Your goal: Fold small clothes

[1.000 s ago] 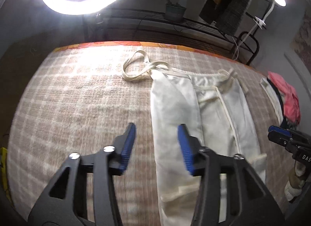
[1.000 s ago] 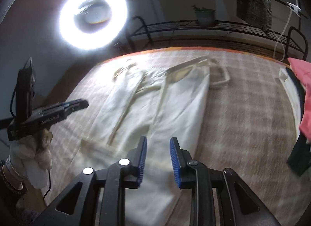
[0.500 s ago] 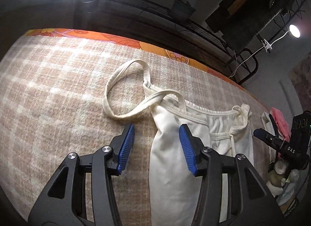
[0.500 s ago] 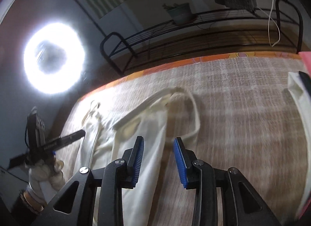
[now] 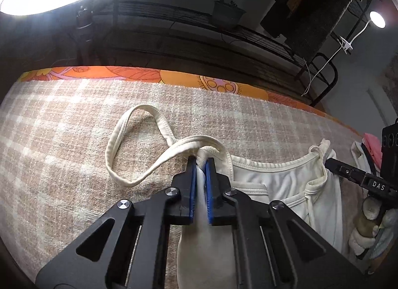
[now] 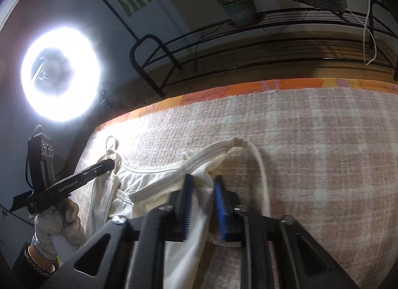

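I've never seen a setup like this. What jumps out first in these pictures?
The bright ring light, glaring up at the left beyond the bed. Next, the cream top spread on the checked blanket; the left gripper is pinching one shoulder corner, the right gripper the other, their blue fingers having just closed on the cloth.

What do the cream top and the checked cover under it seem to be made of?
The cream top looks like smooth, slightly stretchy knit, matte, with stitched bound edges and thin straps. The checked cover looks like coarse woven fabric, perhaps a wool-like blend: nubby surface, visible loops. Neither is certain.
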`<state>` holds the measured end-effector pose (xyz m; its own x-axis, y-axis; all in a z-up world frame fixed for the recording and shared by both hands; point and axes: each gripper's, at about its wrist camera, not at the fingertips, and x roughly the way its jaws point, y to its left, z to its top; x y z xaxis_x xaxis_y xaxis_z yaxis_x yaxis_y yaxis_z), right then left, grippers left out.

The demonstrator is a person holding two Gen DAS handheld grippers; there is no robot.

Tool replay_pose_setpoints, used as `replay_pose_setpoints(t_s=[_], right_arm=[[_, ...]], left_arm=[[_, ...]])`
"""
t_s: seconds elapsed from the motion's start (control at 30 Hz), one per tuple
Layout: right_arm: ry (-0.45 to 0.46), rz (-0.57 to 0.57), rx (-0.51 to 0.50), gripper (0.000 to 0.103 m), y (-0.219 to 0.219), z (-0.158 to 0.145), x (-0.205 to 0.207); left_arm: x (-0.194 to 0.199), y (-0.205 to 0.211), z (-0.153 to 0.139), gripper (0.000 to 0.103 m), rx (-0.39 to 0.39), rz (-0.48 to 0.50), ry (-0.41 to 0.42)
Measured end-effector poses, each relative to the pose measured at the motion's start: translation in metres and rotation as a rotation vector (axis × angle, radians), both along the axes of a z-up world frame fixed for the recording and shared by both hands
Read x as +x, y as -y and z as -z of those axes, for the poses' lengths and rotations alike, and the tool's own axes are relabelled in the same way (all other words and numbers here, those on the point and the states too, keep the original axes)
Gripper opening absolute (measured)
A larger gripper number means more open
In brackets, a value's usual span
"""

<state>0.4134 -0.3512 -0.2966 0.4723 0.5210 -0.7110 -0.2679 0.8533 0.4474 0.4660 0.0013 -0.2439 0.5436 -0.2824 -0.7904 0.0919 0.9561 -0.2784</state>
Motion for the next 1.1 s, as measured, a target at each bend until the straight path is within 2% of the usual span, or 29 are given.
replay_pose_setpoints(t_s=[0.3, 0.7, 0.93, 1.1], right_arm=[[0.084, -0.001, -0.018, 0.000, -0.005, -0.028, -0.019], [0.171, -0.042, -0.056, 0.000, -0.012, -0.078, -0.081], [0.180, -0.057, -0.063, 0.000, -0.013, -0.091, -0.131], [0.184, -0.088, -0.099, 0.000, -0.022, -0.090, -0.173]], left_arm=[[-0.025, -0.016, -0.036, 0.003, -0.041, -0.042, 0.085], [-0.099, -0.030, -0.084, 0.003, -0.023, -0.046, 0.141], [-0.150, -0.032, -0.094, 0.003, -0.012, -0.054, 0.137], [-0.187, -0.033, -0.089, 0.003, 0.003, -0.068, 0.112]])
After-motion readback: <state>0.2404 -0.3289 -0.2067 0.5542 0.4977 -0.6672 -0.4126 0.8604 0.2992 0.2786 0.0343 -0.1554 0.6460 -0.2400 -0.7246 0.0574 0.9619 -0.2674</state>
